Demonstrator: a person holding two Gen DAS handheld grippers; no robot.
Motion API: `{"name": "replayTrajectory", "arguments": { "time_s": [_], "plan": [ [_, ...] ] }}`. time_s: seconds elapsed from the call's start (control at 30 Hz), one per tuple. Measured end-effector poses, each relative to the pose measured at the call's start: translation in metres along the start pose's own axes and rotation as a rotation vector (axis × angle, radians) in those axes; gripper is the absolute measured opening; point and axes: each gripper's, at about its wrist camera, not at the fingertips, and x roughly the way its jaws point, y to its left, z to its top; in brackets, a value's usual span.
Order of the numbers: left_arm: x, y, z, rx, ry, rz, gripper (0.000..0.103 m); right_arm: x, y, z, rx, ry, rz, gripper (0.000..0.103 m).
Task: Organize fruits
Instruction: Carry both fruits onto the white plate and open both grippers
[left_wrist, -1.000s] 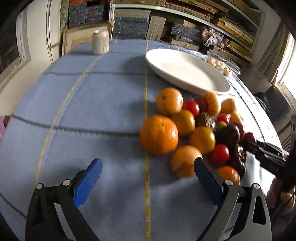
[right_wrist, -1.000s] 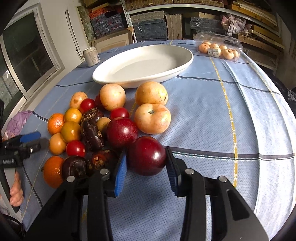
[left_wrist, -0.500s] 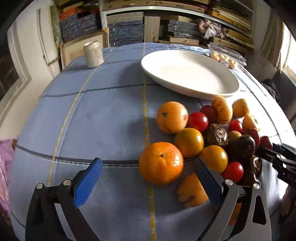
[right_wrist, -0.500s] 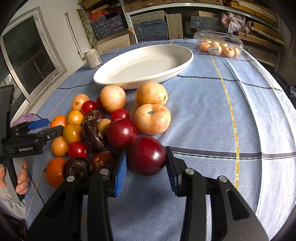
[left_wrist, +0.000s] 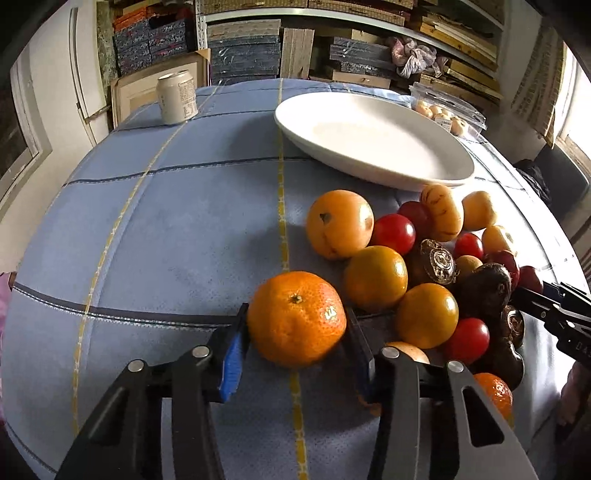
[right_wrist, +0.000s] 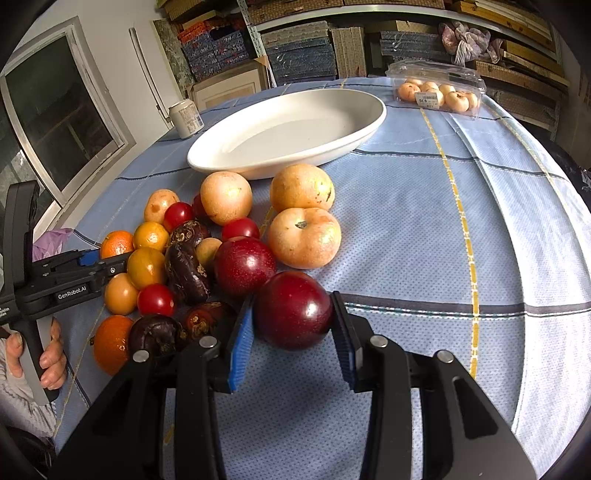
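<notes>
Fruit heaped on a blue checked tablecloth (right_wrist: 424, 229), in front of a white oval dish (right_wrist: 291, 129) that holds nothing.

Left gripper (left_wrist: 295, 339): jaws closing, a mandarin (left_wrist: 296, 317) between them, both pads touching its sides. Mandarin rests on the cloth at the near-left edge of the heap, on the yellow stripe. Just right of it, two smaller orange fruits and a red tomato (left_wrist: 467, 339). Behind them a larger orange fruit (left_wrist: 339, 223), close to the dish rim.

Right gripper (right_wrist: 293, 321): pinching a dark red plum (right_wrist: 293, 310), blue pads pressed to both sides. Plum sits on the cloth at the near-right edge of the heap. A second red plum (right_wrist: 243, 266) touches it on the left. Beyond these, a pale peach (right_wrist: 303, 237) and two yellowish round fruits nearer the dish.

Dark wrinkled fruits (right_wrist: 186, 266) lie in the middle of the heap among tomatoes and small oranges.

A hand (right_wrist: 51, 363) grips the left tool's handle at the left edge of the right wrist view.

Far side of table: a can (left_wrist: 177, 96) to the left, a clear plastic box (right_wrist: 439, 92) of small pale fruits to the right. Shelves of stacked boxes behind.
</notes>
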Motion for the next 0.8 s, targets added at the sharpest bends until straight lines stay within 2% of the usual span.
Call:
{"name": "replayTrajectory", "arguments": {
  "time_s": [0.2,0.37,0.6,0.7,0.8],
  "plan": [
    [-0.001,0.009,0.003,-0.051,-0.017,-0.012,0.047,-0.001,-0.003,0.000,0.015,-0.008,0.020,0.038],
    [-0.014,0.015,0.005,-0.083,-0.072,-0.009,0.047,-0.003,-0.003,0.000,0.012,-0.019,0.029,0.038],
    [-0.047,0.005,0.012,-0.065,-0.172,0.007,0.047,-0.026,0.001,0.004,-0.001,-0.119,0.020,0.038],
    [-0.061,-0.007,0.034,-0.030,-0.199,-0.002,0.047,-0.040,0.002,0.022,0.009,-0.153,0.035,0.038],
    [-0.068,-0.020,0.069,-0.010,-0.240,-0.012,0.047,-0.061,0.016,0.066,-0.039,-0.223,0.001,0.038]
  ]
}}
